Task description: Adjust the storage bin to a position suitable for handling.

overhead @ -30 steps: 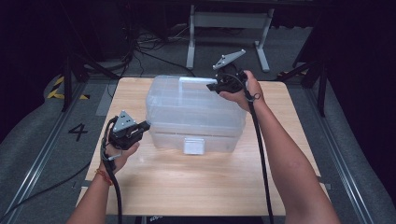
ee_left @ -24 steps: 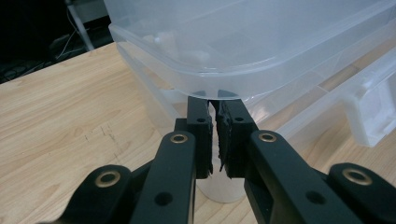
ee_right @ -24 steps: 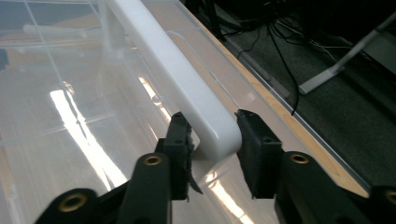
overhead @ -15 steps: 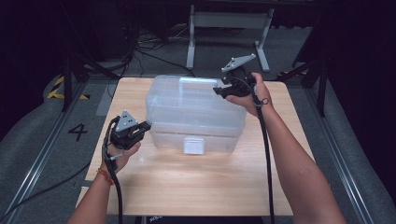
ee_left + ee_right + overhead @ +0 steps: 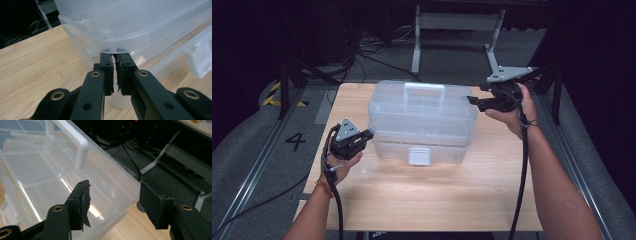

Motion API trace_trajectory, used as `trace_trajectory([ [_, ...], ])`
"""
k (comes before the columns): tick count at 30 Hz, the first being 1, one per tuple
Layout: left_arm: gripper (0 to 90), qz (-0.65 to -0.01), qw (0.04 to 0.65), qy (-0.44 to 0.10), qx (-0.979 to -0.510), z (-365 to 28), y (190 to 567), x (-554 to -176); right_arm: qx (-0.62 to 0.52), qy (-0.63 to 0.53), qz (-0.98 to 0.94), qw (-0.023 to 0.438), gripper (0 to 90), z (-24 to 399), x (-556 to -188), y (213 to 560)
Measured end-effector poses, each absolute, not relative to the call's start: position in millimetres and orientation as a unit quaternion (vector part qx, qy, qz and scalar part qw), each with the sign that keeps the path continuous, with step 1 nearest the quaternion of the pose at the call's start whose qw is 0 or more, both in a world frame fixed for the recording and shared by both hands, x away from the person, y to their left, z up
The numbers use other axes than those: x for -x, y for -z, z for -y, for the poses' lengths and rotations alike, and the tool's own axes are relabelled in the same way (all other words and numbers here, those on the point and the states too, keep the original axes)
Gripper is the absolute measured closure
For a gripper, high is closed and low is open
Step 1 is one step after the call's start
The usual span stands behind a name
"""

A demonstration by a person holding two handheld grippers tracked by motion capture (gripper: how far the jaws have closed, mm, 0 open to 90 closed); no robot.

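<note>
On the wooden bench, ringed by dark floor and cables, the clear plastic box sits near the centre. Left tongs rest at the box's left lower wall, jaws pressed together with nothing between them. Right tongs hover off the box's right upper corner, jaws apart and just been opening, empty. The right gripper view adds the white lid handle; the left gripper view adds the front latch.

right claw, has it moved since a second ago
Yes. The right claw has swung rightward off the clear box's lid to beyond its right end, and its jaws have just been opening, nothing between them.
</note>
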State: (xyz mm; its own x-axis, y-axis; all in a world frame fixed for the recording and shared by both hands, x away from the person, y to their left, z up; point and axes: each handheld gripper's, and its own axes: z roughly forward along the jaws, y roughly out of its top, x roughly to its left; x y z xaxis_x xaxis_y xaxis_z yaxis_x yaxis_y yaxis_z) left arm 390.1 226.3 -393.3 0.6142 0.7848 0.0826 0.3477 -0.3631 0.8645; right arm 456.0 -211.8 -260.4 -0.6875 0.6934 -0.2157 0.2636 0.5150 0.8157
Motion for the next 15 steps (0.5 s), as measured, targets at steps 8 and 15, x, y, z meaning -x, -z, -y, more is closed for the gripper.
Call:
trace_trajectory([
  [8,84.2,-0.362,0.435,-0.247,-0.786,-226.3,388.4,-392.7,-0.295,-0.410,-0.817,0.278,37.6,247.2,-440.0,283.6],
  [15,84.2,-0.359,0.427,-0.254,-0.790,-224.7,379.8,-397.1,-0.285,-0.403,-0.821,0.288,37.0,256.8,-422.7,309.4],
])
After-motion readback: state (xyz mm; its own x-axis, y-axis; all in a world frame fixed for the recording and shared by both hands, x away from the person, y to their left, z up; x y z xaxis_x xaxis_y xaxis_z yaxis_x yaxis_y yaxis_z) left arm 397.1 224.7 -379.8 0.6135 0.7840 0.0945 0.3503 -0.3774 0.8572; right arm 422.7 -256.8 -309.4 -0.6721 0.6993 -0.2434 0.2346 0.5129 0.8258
